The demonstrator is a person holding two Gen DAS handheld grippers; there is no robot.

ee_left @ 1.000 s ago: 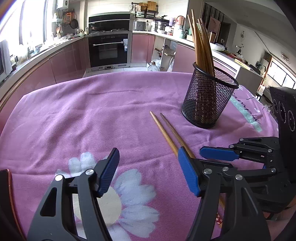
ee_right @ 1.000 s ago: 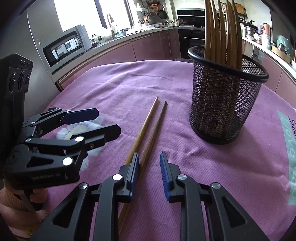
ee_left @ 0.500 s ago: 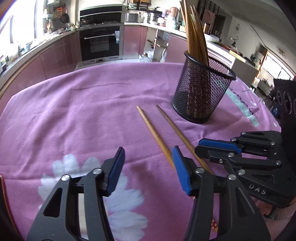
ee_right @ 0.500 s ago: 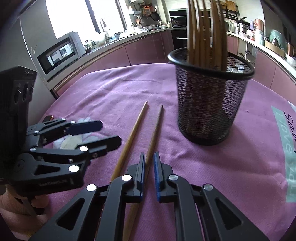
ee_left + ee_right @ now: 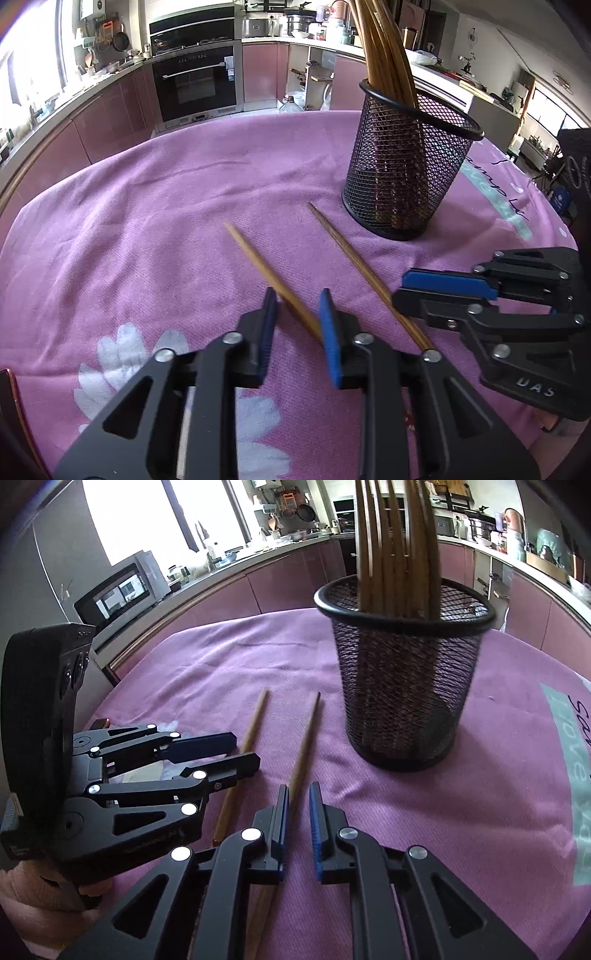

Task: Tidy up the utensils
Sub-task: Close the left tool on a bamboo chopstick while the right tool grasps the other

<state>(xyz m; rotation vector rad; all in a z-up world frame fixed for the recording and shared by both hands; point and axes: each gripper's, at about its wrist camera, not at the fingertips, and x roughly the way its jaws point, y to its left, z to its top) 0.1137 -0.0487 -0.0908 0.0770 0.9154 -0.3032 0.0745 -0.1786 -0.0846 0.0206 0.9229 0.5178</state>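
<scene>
- Your left gripper (image 5: 297, 314) points down at the table's near edge, over the purple cloth (image 5: 147, 221).
- Its jaws are closing. The pale stick (image 5: 258, 258) runs between them, and there is a clear gap on its left side. It meets the right pad (image 5: 328, 332) low down, so the stick is not yet pinched.
- That pale stick lies flat on the cloth, and its far tip points to the table's far edge.
- Your right gripper (image 5: 298, 805) sits just beside the left one, also at the near edge.
- Its jaws are opening by a narrow slit. The dark stick (image 5: 304, 746) passes through the slit close against the left pad (image 5: 282, 812). You can see a sliver of space at the right pad, so nothing is clamped.
- The dark stick's near end slips under your right gripper's left finger. Its far tip stops just short of the cup (image 5: 402, 686).
- The two sticks lie side by side but apart, and they spread a little toward their far tips.
- The black mesh cup stands upright toward the table's far right, well clear of both grippers. A bundle of sticks (image 5: 395, 546) stands in it and leans against the rim.
- A white flower print (image 5: 122, 362) shows on the cloth by the near left edge, under your left gripper.
- Your pink sleeve (image 5: 22, 897) shows behind the left gripper in the right wrist view.
</scene>
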